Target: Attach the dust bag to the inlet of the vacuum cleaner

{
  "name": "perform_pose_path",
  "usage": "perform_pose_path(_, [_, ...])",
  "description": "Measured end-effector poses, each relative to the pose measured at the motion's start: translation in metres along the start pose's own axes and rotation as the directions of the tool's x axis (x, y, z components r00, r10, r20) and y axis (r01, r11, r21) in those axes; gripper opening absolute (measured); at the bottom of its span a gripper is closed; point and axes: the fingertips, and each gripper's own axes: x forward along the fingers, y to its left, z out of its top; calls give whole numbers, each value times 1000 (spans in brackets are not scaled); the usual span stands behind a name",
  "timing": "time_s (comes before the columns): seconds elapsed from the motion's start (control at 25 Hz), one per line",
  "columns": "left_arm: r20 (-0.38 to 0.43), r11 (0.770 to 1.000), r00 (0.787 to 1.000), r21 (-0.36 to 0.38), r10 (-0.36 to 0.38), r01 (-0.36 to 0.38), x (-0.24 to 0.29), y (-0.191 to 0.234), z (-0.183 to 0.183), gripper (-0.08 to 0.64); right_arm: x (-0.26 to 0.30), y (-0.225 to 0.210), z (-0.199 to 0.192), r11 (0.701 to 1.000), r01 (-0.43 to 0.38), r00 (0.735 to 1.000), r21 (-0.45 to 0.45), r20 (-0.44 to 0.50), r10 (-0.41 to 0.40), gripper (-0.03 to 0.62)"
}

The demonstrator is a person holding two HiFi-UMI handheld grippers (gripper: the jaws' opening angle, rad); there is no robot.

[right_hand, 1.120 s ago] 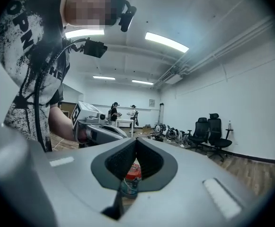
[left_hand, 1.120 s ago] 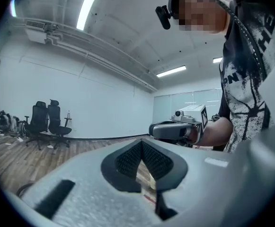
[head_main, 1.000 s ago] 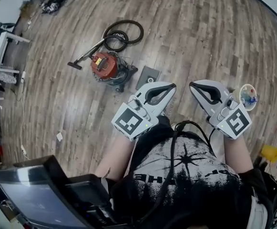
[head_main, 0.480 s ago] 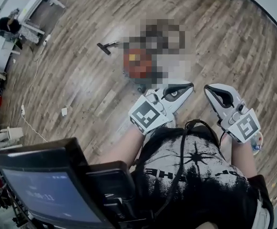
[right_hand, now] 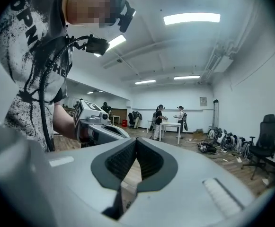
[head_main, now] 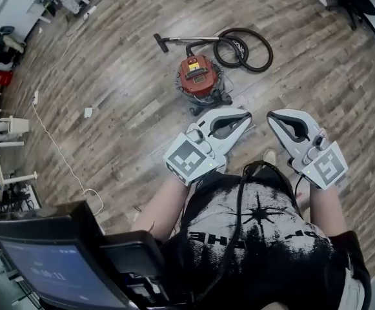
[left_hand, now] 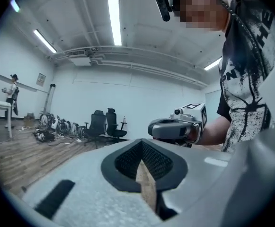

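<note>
Holds a white plastic left gripper and a matching right gripper side by side before the chest, tips apart from each other. Has both sets of jaws pressed fully together, gripping nothing, touching nothing. Beyond the tips, well in from the edges of the wood-plank floor: a red canister vacuum cleaner, upright, black hose coiled just beside it. Cannot make out its inlet or a dust bag; left gripper covers the floor just before it.
</note>
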Motion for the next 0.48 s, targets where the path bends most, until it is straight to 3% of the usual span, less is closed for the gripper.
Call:
perform_pose_path(0.2, [66, 980, 978, -3, 199, -199, 27, -8, 9, 0, -28, -21, -18, 985, -172, 985, 16, -12, 173, 5])
perform_pose_path(0.48, [41, 900, 900, -59, 435, -432, 18, -2, 1, 0, -20, -32, -24, 931, -361, 932, 52, -19, 363, 5])
